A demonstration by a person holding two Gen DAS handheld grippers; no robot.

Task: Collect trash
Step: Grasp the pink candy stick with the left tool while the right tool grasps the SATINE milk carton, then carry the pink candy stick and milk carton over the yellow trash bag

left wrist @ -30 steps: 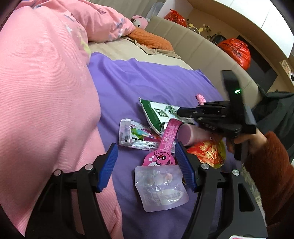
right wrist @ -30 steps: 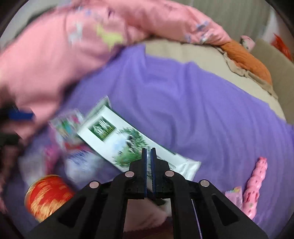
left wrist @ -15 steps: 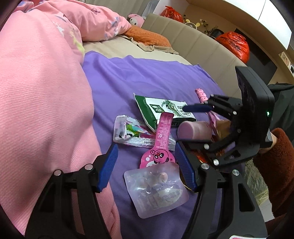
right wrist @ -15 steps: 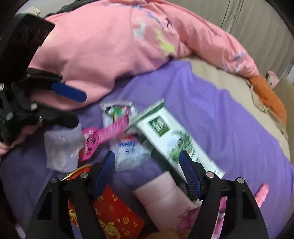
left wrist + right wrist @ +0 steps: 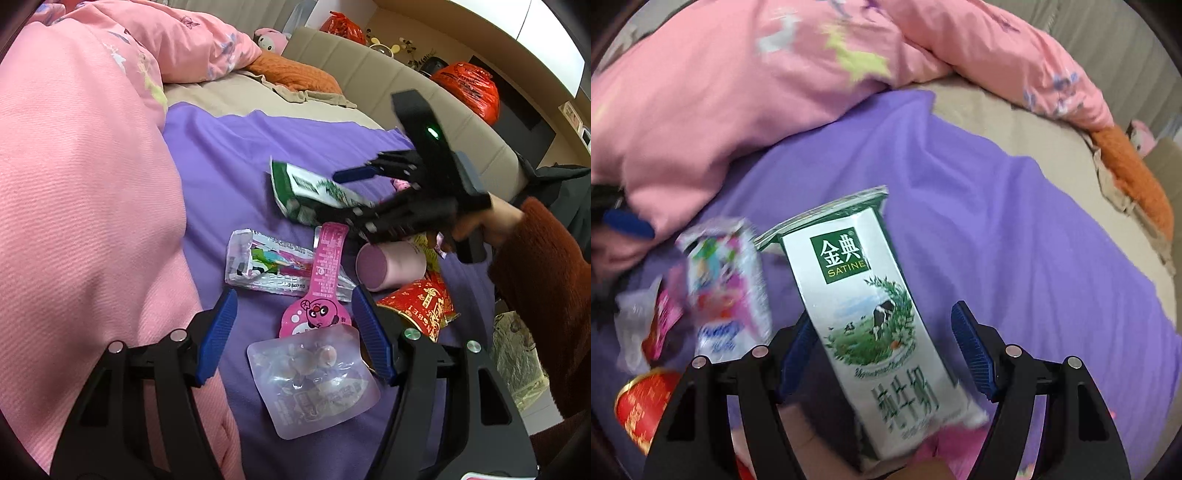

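Nearest, the left tool (image 5: 295, 332) hangs spread over a clear pouch (image 5: 314, 380) on the purple bed sheet (image 5: 221, 166), while farther right the spread right tool (image 5: 882, 350) straddles the milk carton (image 5: 871, 314), which I'd center before squeezing.

- A purple sheet (image 5: 236, 155) is covering the near part of the bed, lying over a beige mattress cover (image 5: 229, 98).
- A pink quilt (image 5: 81, 184) is bunching along the left side and across the far end of the bed.
- An orange cushion (image 5: 295, 75) is resting on the far part of the bed, with a pink plush toy (image 5: 271, 38) sitting just behind it.
- A beige padded bed surround (image 5: 373, 77) is curving along the right side.
- Two orange-red plastic bags (image 5: 467, 90) are sitting beyond the surround.
- Light is falling on the cream wall (image 5: 480, 40) behind.
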